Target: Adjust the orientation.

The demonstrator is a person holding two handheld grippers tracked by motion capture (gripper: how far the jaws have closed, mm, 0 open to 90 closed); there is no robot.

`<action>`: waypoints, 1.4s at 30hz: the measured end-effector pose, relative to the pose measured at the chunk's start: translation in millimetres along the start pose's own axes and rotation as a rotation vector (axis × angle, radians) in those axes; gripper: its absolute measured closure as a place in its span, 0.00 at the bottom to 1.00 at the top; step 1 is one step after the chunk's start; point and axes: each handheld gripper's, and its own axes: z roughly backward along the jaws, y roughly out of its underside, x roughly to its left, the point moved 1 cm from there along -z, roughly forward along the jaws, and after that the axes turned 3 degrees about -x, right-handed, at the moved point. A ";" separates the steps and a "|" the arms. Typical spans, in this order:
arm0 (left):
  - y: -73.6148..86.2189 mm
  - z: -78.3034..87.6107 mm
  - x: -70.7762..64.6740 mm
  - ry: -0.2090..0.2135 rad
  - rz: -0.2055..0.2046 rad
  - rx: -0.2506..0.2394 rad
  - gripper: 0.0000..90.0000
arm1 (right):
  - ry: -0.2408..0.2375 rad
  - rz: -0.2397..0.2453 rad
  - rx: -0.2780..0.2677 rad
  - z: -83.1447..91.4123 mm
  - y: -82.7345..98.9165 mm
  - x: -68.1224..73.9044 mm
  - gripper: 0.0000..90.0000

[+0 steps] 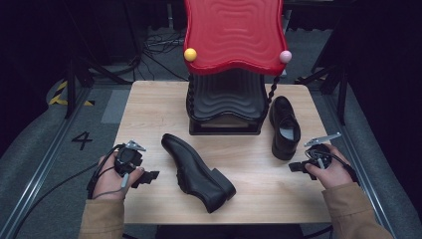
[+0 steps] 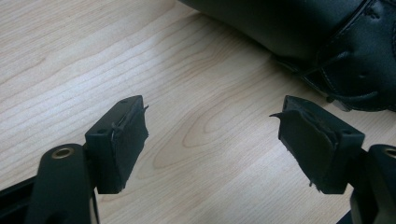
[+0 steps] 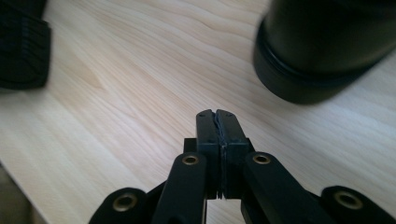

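Two black leather shoes lie on the wooden table [image 1: 149, 109]. One shoe [image 1: 196, 172] rests on its side near the middle front, and its upper [image 2: 322, 42] fills the top right of the left gripper view. The other shoe [image 1: 284, 127] stands upright at the right, its rounded end [image 3: 322, 51] close ahead in the right gripper view. My left gripper [image 1: 147, 178] [image 2: 212, 135] is open just left of the lying shoe, nothing between its pads. My right gripper [image 1: 294, 167] [image 3: 217, 119] is shut with pads pressed together, empty, just below the upright shoe.
A shoe rack with black wavy shelves [image 1: 226, 104] and a red wavy top [image 1: 234, 35] stands at the table's back middle. A yellow ball [image 1: 190, 54] and a pink ball [image 1: 285, 56] sit at its corners. Floor rails and cables surround the table.
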 end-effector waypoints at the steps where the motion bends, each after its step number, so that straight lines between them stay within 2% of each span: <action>1: 0.0 0.0 0.0 0.000 0.000 0.000 0.27 | 0.000 0.000 0.000 0.0 0.0 0.0 1.00; 4: -3.2 0.3 0.4 -0.003 -0.010 -0.004 0.27 | -0.027 0.052 0.003 2.3 -15.4 18.5 1.00; 6: -4.7 0.5 0.0 0.004 -0.015 -0.003 0.26 | -0.035 0.057 0.006 2.5 -18.0 21.9 1.00; 7: -6.0 0.1 -0.7 0.005 -0.017 -0.010 0.26 | -0.046 0.092 0.009 2.6 -26.9 33.1 1.00; 9: -7.4 -0.2 -0.8 0.009 -0.024 -0.006 0.26 | -0.052 0.104 0.010 2.3 -29.7 36.5 1.00; 12: -9.1 -1.1 -0.4 0.010 -0.022 -0.004 0.26 | -0.109 0.147 0.019 -3.2 -44.8 56.5 1.00; 13: -9.1 -1.1 -0.4 0.010 -0.022 -0.004 0.26 | -0.109 0.147 0.019 -3.2 -44.8 56.5 1.00; 14: -10.4 -0.7 -0.6 0.015 -0.024 -0.008 0.26 | -0.138 0.178 0.038 -9.8 -53.5 69.5 1.00; 18: -12.5 -0.8 -0.3 0.022 -0.028 -0.020 0.25 | -0.182 0.242 0.079 -23.3 -68.3 93.6 1.00; 20: -13.4 -1.2 -0.3 0.026 -0.035 -0.018 0.25 | -0.187 0.272 0.097 -29.4 -74.1 103.3 1.00; 21: -13.4 -1.2 -0.3 0.026 -0.035 -0.018 0.25 | -0.187 0.272 0.097 -29.4 -74.1 103.3 1.00; 22: -13.8 -1.7 -0.2 0.026 -0.037 -0.020 0.25 | -0.197 0.302 0.118 -36.7 -80.5 114.4 1.00; 24: -13.9 -1.8 0.0 0.025 -0.044 -0.020 0.24 | -0.202 0.314 0.123 -39.4 -83.3 118.7 1.00; 25: -13.9 -2.0 0.0 0.039 -0.062 -0.016 0.23 | -0.219 0.338 0.129 -44.1 -89.0 127.9 1.00; 27: -13.9 -1.9 -0.3 0.045 -0.066 -0.017 0.22 | -0.225 0.346 0.131 -45.3 -90.6 131.0 1.00; 30: -14.6 -1.4 -0.4 0.046 -0.068 -0.025 0.22 | -0.252 0.388 0.137 -52.6 -95.7 147.8 1.00; 31: -14.6 -1.4 -0.4 0.046 -0.068 -0.025 0.22 | -0.252 0.388 0.137 -52.6 -95.7 147.8 1.00; 35: -14.7 1.5 -0.4 0.048 -0.077 -0.037 0.22 | -0.283 0.432 0.151 -64.2 -96.4 168.6 1.00; 38: -14.8 3.4 0.1 0.062 -0.083 -0.052 0.22 | -0.282 0.447 0.175 -71.6 -93.8 174.5 1.00; 42: -14.7 4.0 -0.1 0.061 -0.080 -0.062 0.22 | -0.272 0.456 0.187 -75.0 -92.4 176.4 1.00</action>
